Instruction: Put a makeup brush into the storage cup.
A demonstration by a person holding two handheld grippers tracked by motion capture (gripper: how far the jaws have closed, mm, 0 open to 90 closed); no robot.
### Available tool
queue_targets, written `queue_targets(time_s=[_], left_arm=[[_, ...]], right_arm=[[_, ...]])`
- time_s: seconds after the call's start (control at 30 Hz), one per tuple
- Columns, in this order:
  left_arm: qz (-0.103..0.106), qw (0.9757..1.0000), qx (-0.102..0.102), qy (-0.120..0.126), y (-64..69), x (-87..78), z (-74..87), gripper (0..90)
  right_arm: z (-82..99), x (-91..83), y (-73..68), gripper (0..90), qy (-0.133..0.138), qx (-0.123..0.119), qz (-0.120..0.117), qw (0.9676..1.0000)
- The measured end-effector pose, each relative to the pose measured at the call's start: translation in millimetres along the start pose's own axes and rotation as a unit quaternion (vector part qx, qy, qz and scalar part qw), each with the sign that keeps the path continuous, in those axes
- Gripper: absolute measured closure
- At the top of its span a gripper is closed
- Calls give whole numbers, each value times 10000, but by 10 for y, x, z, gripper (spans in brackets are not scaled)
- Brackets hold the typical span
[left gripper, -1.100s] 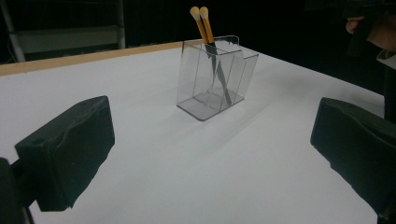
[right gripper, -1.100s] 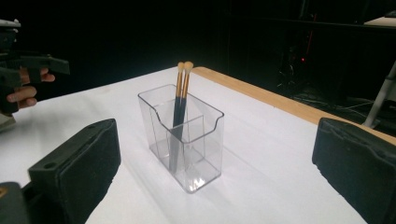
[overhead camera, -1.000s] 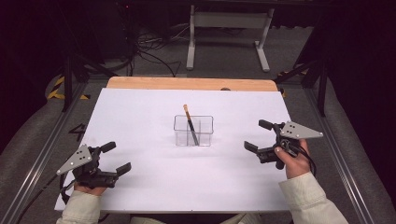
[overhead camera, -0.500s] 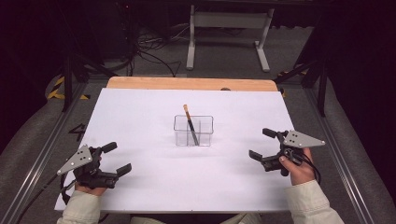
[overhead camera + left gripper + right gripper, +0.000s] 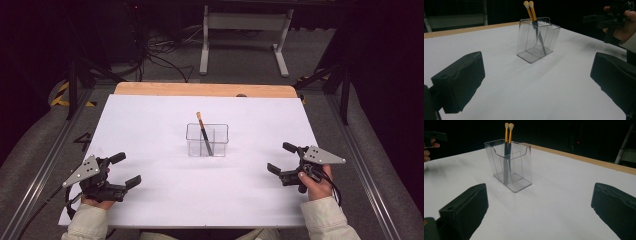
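Brushes, two slim ones with dark handles, gold ferrules and pale tips (image 5: 202, 134), stand in the clear plastic divided holder (image 5: 207, 140) at mid-frame of the high view, where they overlap and read as one stick; the long axis leans from the holder's floor up toward the upper left of the frame, tip end topmost. My left gripper (image 5: 124, 170) sits at lower left and my right gripper (image 5: 282, 157) at lower right, both wide open with nothing between the jaws, over the white table sheet (image 5: 165, 115).

From my left gripper view both pale tips show side by side at top centre (image 5: 530, 10), leaning left; the lower handles blur behind the holder walls (image 5: 536, 40). My other hand is cut off at the upper right edge.

My right gripper view shows the pair nearly upright (image 5: 508, 135) in the holder (image 5: 510, 165), upper left of centre.
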State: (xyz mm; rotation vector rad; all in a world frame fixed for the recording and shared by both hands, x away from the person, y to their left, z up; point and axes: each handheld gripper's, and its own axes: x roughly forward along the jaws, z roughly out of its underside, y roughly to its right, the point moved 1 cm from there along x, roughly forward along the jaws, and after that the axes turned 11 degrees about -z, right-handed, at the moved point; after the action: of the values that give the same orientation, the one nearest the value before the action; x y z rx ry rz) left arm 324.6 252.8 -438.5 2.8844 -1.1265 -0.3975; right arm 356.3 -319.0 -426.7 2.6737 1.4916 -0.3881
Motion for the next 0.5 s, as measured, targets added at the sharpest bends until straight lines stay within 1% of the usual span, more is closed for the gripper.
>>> queue_targets(time_s=[0.13, 0.17, 0.23, 0.33, 0.37, 0.43, 0.5], left_arm=[[-43, 10000, -27, 12, -16, -1, 17, 1], [-51, 10000, -43, 34, -18, 4, 23, 2], [-58, 9999, -77, 28, -24, 14, 42, 2], [-54, 10000, -64, -20, -31, 23, 59, 3], [-57, 10000, -55, -28, -34, 26, 64, 3], [-95, 9999, -39, -37, -50, 44, 90, 3], [-101, 9999, -65, -60, -57, 52, 104, 3]], right_arm=[[75, -9, 8, 19, 192, 41, 18, 9998], [106, -8, 13, 21, 215, 84, 60, 9997], [142, -6, 27, 21, 226, 128, 147, 9996], [171, -3, 36, 21, 224, 188, 149, 9995], [198, 7, 44, 21, 170, 223, 199, 9994], [213, 13, 47, 21, 153, 250, 222, 9993], [223, 20, 50, 21, 148, 251, 218, 9993]])
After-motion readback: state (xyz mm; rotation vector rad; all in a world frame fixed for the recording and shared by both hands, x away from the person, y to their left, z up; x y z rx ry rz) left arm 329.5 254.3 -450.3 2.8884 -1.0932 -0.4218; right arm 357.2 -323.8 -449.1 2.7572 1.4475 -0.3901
